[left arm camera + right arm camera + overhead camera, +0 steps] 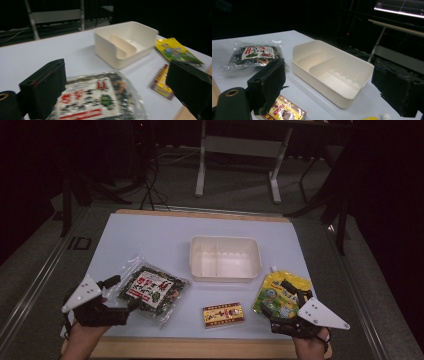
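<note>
We record dim light overall. In the high view the white counter (150, 240) is the one lit surface, evenly and softly from above; the floor and background fall to near black. Shadows are faint and short. The divided tray (225, 258) reads pale, without blown highlights. The seaweed packet (152, 290) shows mild glare on its clear wrap. In the left gripper view we see motion blur: the packet print (92, 100) is smeared, and the near tongs (117, 92) are soft-edged. The right gripper view is sharper on the tray (332, 72), with the small box (284, 111) glinting. A bright strip sits at the upper right there.
</note>
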### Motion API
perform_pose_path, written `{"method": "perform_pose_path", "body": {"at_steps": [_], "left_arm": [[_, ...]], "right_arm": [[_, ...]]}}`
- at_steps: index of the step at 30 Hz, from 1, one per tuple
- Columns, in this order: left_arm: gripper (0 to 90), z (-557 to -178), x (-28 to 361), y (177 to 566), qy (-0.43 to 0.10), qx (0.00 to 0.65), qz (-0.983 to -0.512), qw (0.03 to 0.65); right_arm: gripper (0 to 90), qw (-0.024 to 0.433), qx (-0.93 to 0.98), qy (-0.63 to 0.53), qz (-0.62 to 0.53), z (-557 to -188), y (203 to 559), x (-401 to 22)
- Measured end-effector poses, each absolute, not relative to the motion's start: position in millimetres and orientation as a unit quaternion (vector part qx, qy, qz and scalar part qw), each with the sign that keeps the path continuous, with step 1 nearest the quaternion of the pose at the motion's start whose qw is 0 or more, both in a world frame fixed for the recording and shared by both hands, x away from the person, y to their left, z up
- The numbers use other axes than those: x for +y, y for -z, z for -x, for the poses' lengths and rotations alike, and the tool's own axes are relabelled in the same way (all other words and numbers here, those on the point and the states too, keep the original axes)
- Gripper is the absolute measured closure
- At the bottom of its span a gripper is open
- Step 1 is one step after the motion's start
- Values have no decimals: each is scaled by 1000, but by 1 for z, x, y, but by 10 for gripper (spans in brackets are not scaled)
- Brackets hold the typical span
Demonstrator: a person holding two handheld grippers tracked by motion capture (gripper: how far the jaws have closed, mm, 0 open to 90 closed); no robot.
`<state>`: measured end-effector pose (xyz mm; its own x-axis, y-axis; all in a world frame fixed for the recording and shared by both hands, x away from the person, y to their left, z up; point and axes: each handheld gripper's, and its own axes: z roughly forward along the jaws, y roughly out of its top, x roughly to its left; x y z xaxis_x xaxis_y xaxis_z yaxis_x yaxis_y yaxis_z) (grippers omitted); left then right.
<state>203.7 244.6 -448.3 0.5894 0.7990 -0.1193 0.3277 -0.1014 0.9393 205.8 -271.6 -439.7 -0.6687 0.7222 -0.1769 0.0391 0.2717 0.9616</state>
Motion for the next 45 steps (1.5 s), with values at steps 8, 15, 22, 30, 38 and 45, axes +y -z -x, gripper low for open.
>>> {"method": "perform_pose_path", "body": {"at_steps": [8, 15, 22, 30, 38, 45], "left_arm": [[68, -226, 280, 452, -220, 446, -713, 494], [141, -235, 302, 477, -187, 488, -713, 467], [166, -239, 326, 501, -171, 531, -702, 443], [229, -250, 345, 524, -122, 562, -699, 425], [302, -262, 350, 547, -77, 579, -705, 404], [351, -265, 353, 555, -57, 586, -695, 413]], "right_arm": [[108, 294, 737, -553, -255, -203, 438, -269], [103, 297, 735, -553, -256, -201, 438, -263], [106, 290, 742, -549, -253, -200, 439, -259], [106, 284, 745, -550, -250, -200, 440, -258], [106, 278, 746, -550, -253, -201, 441, -258], [107, 278, 748, -548, -253, -201, 441, -258]]}}
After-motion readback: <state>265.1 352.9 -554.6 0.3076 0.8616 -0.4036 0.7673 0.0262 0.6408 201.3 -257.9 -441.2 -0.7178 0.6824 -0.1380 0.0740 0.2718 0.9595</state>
